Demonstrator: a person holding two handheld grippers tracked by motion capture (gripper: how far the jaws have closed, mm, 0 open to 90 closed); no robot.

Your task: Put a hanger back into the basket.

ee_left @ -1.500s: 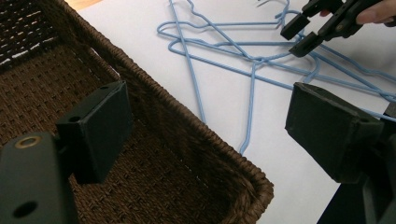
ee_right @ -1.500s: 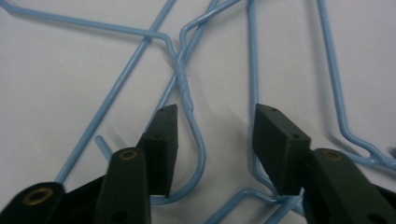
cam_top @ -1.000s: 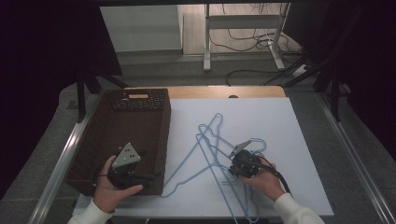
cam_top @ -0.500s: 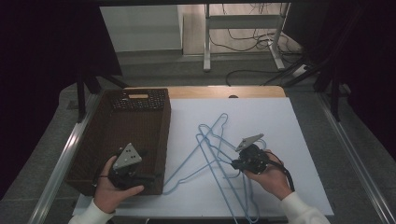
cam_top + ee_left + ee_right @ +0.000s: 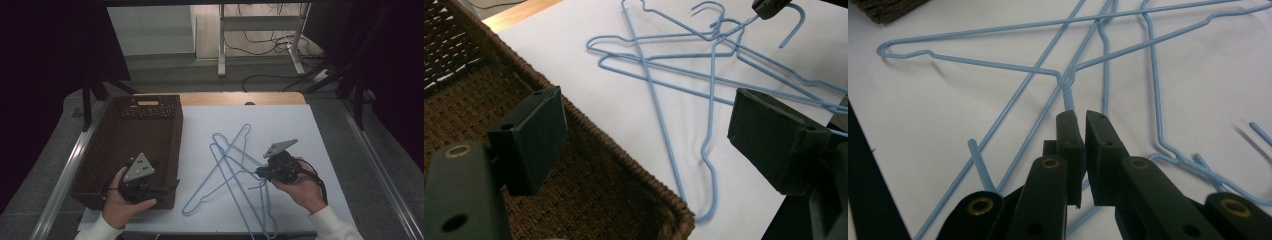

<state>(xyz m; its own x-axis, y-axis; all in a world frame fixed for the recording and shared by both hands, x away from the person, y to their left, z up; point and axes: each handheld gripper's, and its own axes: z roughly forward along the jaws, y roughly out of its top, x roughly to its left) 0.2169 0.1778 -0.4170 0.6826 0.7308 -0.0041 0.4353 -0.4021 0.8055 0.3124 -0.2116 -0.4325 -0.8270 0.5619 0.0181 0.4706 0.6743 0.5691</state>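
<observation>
Right tool (image 5: 1078, 117) pinches the twisted neck of a thin blue wire hanger (image 5: 1066, 85); left tool (image 5: 644, 130) gapes wide over the brown woven basket (image 5: 589, 165)

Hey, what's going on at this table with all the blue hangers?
A person works two handheld grippers over a white sheet. The right gripper is shut on the twisted neck of one blue wire hanger in a tangled pile, apparently lifting it. The left gripper is open, hovering at the near corner of the brown wicker basket, likely where the hangers go.
</observation>
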